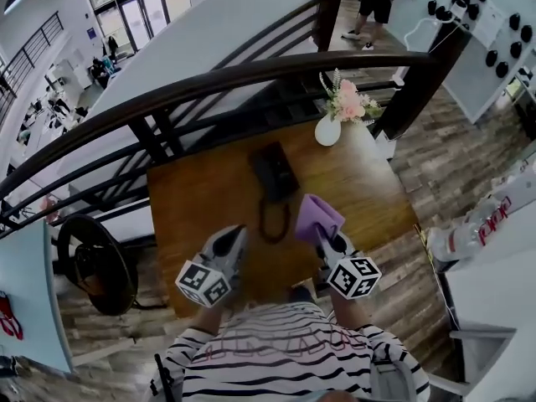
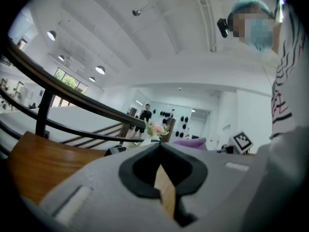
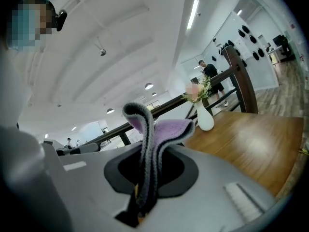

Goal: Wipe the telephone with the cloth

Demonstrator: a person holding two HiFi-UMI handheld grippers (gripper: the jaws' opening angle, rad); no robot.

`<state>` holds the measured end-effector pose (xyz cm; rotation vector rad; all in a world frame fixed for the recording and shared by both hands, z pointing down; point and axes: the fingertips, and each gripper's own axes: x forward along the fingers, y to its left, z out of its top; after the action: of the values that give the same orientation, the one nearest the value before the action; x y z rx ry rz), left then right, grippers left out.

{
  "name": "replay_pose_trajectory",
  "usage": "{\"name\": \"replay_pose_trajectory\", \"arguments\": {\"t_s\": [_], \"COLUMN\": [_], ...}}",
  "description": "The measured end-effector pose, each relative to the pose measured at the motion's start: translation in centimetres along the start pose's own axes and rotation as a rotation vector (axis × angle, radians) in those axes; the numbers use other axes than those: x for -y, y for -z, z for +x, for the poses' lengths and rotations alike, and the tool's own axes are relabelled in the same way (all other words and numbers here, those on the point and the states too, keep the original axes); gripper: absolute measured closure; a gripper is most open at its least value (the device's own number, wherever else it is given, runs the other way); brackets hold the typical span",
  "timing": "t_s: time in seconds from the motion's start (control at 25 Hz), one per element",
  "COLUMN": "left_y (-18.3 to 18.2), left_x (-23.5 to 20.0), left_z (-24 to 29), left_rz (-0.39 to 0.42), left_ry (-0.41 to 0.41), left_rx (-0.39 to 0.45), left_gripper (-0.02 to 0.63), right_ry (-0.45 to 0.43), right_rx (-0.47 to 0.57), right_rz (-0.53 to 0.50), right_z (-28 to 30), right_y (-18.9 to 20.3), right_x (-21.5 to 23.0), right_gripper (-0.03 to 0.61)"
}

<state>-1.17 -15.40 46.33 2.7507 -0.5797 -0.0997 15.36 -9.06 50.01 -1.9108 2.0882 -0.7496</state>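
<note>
The black telephone lies on the wooden table, its coiled cord trailing toward me. My right gripper is shut on a purple cloth, just right of the cord. In the right gripper view the cloth stands folded up out of the jaws of the right gripper. My left gripper hovers left of the cord, shut and empty. In the left gripper view the left gripper has its tips together, and the telephone and the cloth lie beyond them.
A white vase of pink flowers stands at the table's far right corner, also seen as the vase. A dark curved railing runs behind the table. A round black object sits on the floor at left. A person stands far off.
</note>
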Motion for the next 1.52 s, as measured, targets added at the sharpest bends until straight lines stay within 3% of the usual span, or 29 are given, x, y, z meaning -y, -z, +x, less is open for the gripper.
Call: {"name": "replay_pose_trajectory", "arguments": {"t_s": [0.8,1.52], "left_y": [1.1,0.2], "left_x": [0.5,-0.4], "left_z": [-7.0,-7.3], "left_rz": [0.005,-0.009], "left_ry": [0.058,0.042], "left_rx": [-0.019,0.003], "left_gripper": [0.612,0.613], "right_ry": [0.052,0.065], "right_rx": [0.035,0.04], "right_rz": [-0.008,-0.03], "right_z": [-4.1,-3.6], "right_y": [5.1,4.1], "right_x": [-6.1,-6.4], "right_gripper": [0.545,0.546]}}
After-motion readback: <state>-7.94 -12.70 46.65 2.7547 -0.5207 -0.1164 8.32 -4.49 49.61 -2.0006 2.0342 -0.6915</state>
